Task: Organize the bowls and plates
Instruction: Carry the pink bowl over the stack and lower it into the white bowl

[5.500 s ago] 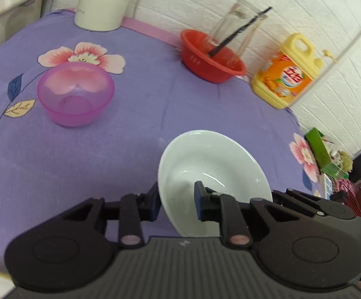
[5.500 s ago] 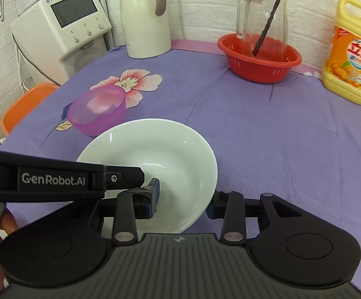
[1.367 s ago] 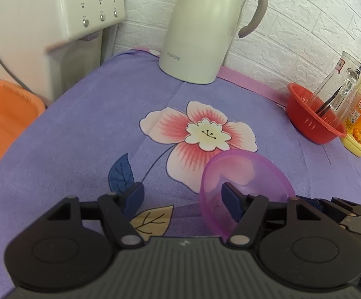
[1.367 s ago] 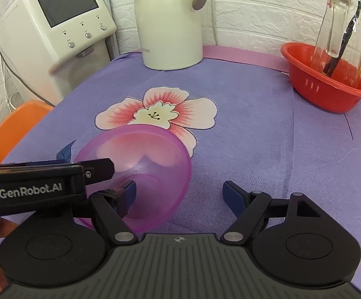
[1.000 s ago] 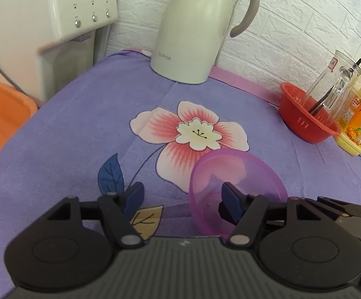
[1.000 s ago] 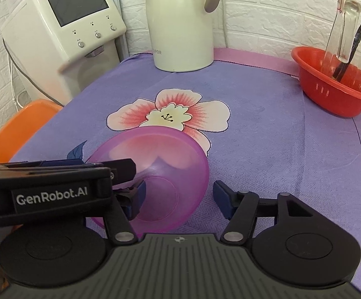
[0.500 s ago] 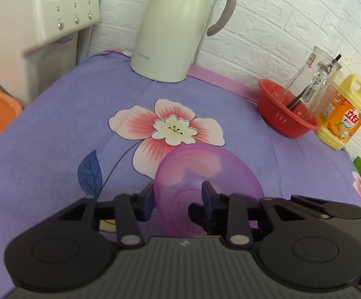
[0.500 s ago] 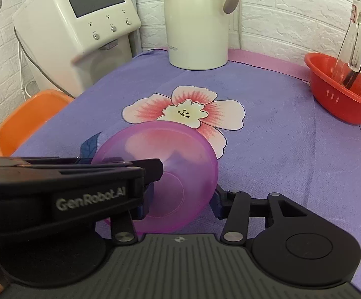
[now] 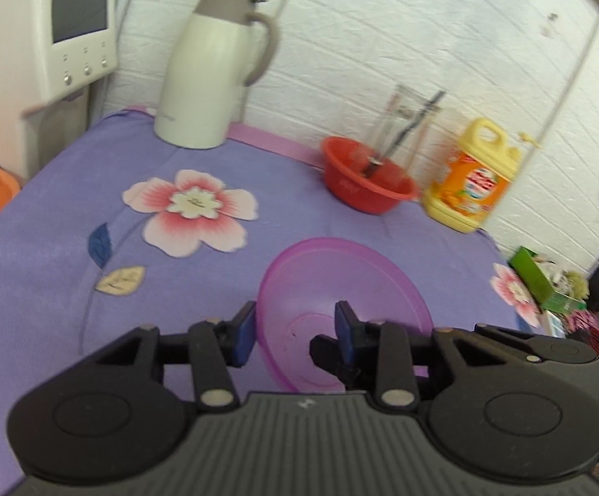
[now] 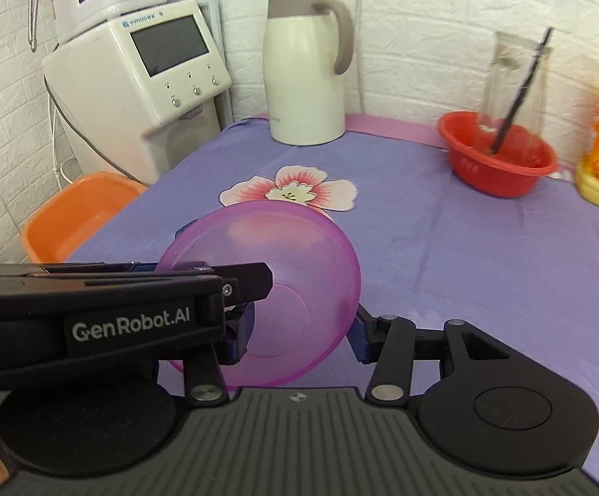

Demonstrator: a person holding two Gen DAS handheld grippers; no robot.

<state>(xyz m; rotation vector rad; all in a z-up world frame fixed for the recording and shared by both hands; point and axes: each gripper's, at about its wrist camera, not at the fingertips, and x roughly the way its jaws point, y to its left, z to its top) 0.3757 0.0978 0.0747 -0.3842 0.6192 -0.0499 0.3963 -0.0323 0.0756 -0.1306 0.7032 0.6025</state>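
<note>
translucent purple bowl (image 10: 283,273) tipped up off the purple floral tablecloth (image 10: 444,248), left gripper (image 9: 295,328) clamped on its near rim, right gripper (image 10: 299,330) clamped across it, both angled down

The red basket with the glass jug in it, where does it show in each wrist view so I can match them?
Left wrist view: the red basket sits right of centre in the upper half, left of the yellow detergent bottle.
Right wrist view: the red basket is at upper right.
Shared landmark: the white thermos jug by the brick wall.
</note>
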